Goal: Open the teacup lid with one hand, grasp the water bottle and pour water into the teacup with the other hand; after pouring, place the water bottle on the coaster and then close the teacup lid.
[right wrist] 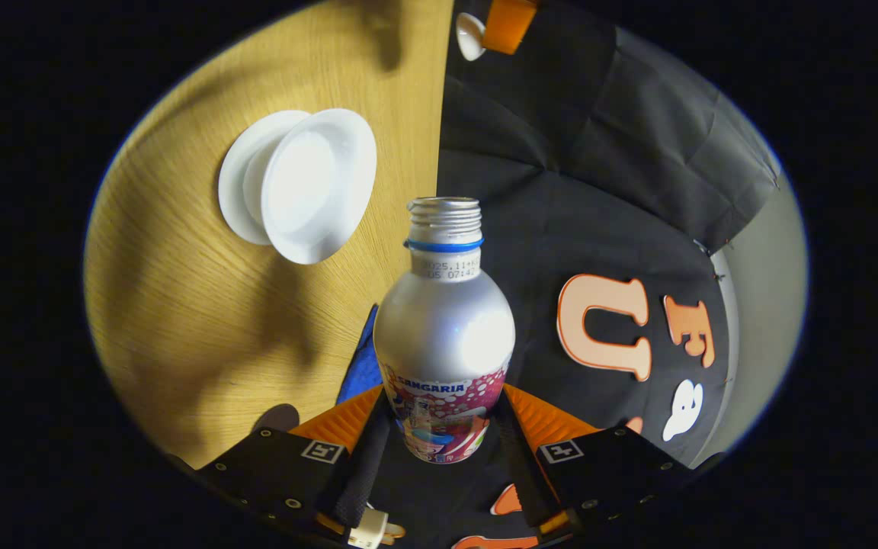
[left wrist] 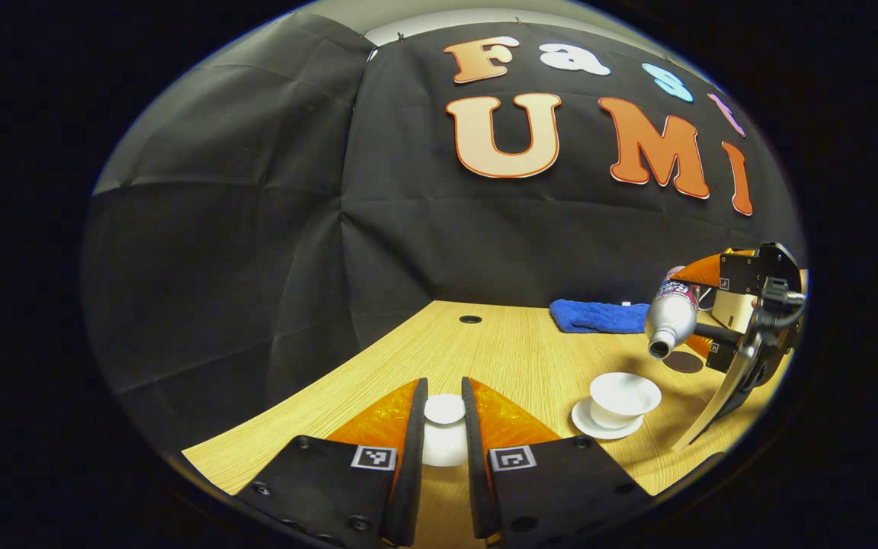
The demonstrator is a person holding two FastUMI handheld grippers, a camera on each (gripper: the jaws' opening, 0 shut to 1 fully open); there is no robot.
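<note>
Left gripper: nearest in the left gripper view, its two fingers are clamped on the white teacup lid, held by its knob, above the wooden table.
Right gripper: nearest in the right gripper view, its fingers are pressed on the labelled lower body of the water bottle.
Water bottle: silver metal with a threaded, uncapped neck, a blue ring under the threads and a colourful label near the base.
Teacup: white, open, standing on a white saucer to the right of the left gripper, on the table.
Left gripper view alone: the bottle hangs tilted, mouth downward, above and just right of the teacup, held by the right gripper; a dark round coaster lies beyond the cup, and a blue cloth lies farther back by the wall.
Right gripper view alone: looks down into the cup, whose white inside is bare to the eye; whether water lies in it cannot be told. The bottle mouth points past its rim. Farthest off, the lid in the left gripper.
</note>
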